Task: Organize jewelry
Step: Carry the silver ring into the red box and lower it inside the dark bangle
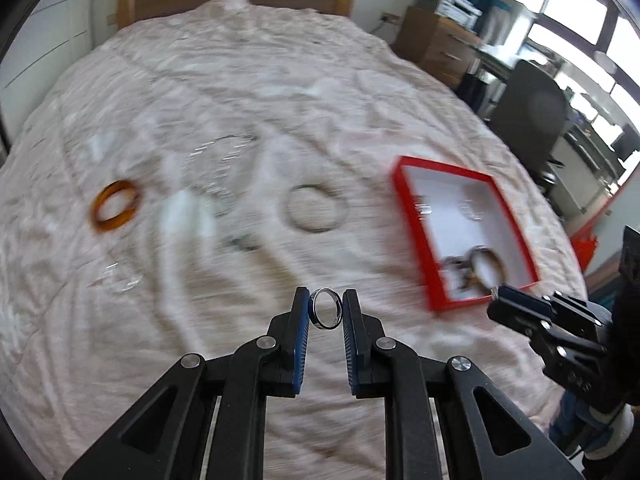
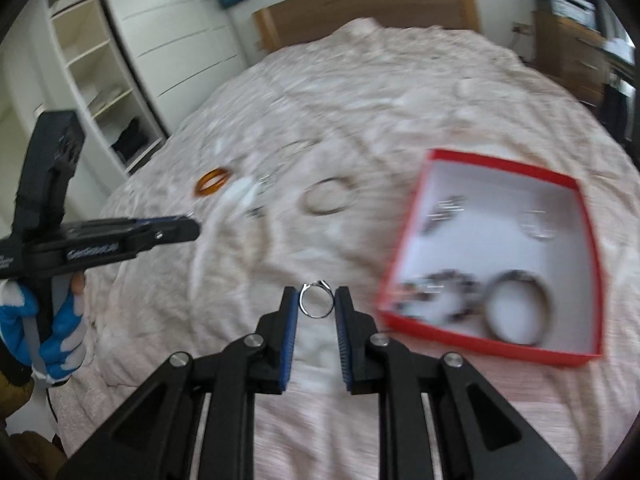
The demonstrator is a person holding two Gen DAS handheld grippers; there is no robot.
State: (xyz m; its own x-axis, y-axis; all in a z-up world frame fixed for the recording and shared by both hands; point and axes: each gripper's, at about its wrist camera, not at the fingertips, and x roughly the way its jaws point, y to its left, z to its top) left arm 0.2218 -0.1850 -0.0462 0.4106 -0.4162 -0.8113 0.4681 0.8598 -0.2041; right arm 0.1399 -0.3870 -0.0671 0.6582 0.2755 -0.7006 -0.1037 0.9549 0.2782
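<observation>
Left hand-held gripper point(image 1: 327, 309) pinching silver ring point(image 1: 327, 309), right hand-held gripper point(image 2: 317, 300) pinching thin ring point(image 2: 317, 300)

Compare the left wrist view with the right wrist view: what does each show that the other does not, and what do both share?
Only the left wrist view shows the wide silver band ring clamped in the left gripper, plus a dark office chair by the windows.

Only the right wrist view shows the thin silver ring clamped in the right gripper, a white shelf unit, and a blue-and-white gloved hand.

Both show the red-rimmed white box holding jewelry, the amber bangle, and the pale pink quilted bedspread.
</observation>
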